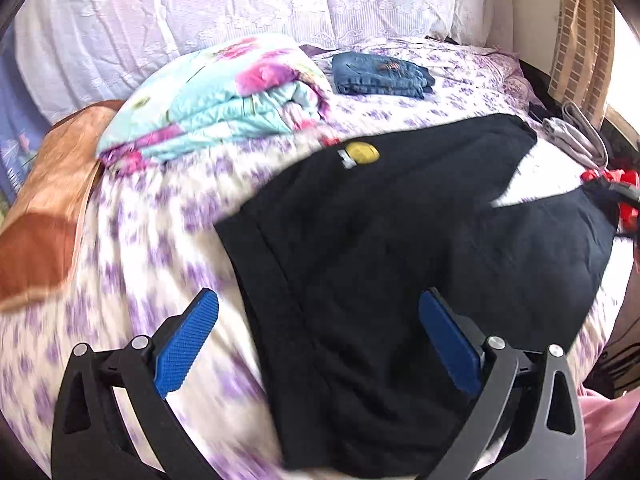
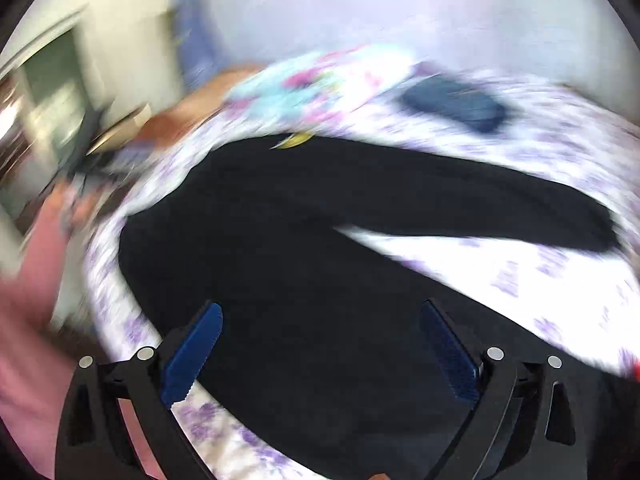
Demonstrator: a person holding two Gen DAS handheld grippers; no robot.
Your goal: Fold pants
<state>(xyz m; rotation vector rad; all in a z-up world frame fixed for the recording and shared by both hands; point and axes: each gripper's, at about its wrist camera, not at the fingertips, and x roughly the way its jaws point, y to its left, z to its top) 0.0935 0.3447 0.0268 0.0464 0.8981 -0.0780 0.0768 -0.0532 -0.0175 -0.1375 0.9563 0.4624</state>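
Black pants (image 1: 380, 248) lie spread on the purple-flowered bed sheet (image 1: 160, 240), legs apart in a V toward the right, a yellow tag (image 1: 362, 152) at the waistband. My left gripper (image 1: 318, 304) is open and empty, just above the waist end of the pants. In the right wrist view, which is blurred, the pants (image 2: 320, 280) fill the middle, the yellow tag (image 2: 294, 141) at the far edge. My right gripper (image 2: 322, 312) is open and empty over the black fabric.
A folded floral quilt (image 1: 224, 100) and folded blue jeans (image 1: 380, 74) lie at the back of the bed. An orange pillow (image 1: 48, 220) is at the left, grey cloth (image 1: 576, 136) and a red item (image 1: 616, 188) at the right edge. White lace fabric (image 1: 280, 0) hangs behind.
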